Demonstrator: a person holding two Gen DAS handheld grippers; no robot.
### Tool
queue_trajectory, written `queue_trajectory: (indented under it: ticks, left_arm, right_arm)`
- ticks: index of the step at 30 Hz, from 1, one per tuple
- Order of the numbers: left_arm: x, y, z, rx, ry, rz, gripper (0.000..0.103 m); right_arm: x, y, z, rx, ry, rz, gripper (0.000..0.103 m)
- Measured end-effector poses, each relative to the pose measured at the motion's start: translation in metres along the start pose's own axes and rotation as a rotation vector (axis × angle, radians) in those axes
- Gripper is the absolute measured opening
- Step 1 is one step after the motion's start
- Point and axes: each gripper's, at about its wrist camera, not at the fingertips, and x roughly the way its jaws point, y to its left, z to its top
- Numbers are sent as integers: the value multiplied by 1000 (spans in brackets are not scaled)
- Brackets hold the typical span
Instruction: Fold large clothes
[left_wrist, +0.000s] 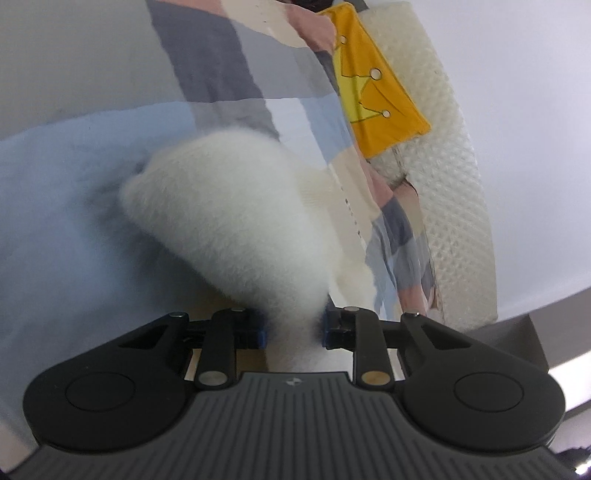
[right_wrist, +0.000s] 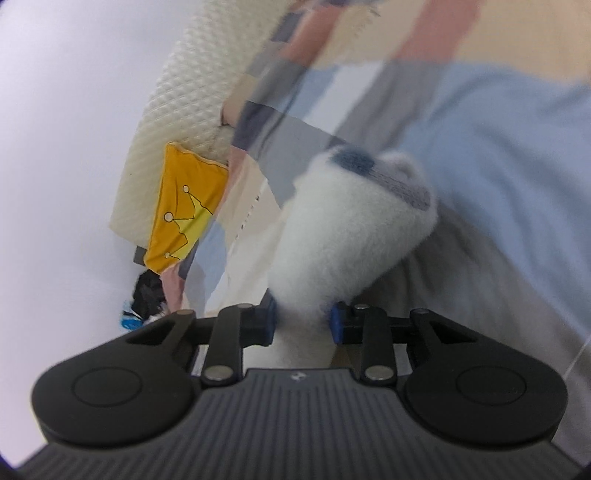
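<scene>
A fluffy white garment (left_wrist: 229, 206) fills the middle of the left wrist view, bunched and lifted above a patchwork bedspread (left_wrist: 55, 177). My left gripper (left_wrist: 293, 328) is shut on a fold of it between the blue pads. In the right wrist view my right gripper (right_wrist: 303, 323) is shut on another part of the same white garment (right_wrist: 343, 229), which shows a blue-grey patch near its top edge. Both views are motion-blurred. The rest of the garment is hidden below the grippers.
The bedspread (right_wrist: 517, 147) has light blue, grey, pink and cream patches. A yellow cushion with a crown drawing (left_wrist: 376, 85) (right_wrist: 184, 214) leans on a cream quilted headboard (left_wrist: 450, 184) (right_wrist: 173, 110). White wall lies beyond. Dark items (right_wrist: 147, 295) sit past the cushion.
</scene>
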Motion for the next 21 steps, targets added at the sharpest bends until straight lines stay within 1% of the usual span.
queue_trajectory:
  ticks: [3, 5, 9, 12, 15, 17, 21]
  left_arm:
    - [-23, -9, -1, -7, 23, -7, 29]
    - [-42, -15, -4, 8, 30, 0, 29]
    - [-92, -25, -20, 47, 36, -8, 29]
    - [-125, -27, -35, 48, 47, -16, 29]
    - [-156, -24, -52, 50, 52, -28, 29]
    - [-174, -18, -65, 34, 54, -32, 29]
    - [-194, -1, -81, -18, 71, -26, 29]
  right_arm:
    - [-17, 12, 4, -15, -2, -6, 32]
    - [-32, 18, 3, -20, 7, -15, 32]
    - [-63, 23, 0, 0, 29, -29, 32]
    - [-92, 24, -4, -6, 18, -21, 32]
    - [-122, 22, -11, -6, 12, -19, 32]
    - [-140, 18, -17, -3, 17, -31, 32]
    - [-158, 6, -25, 39, 45, -62, 32]
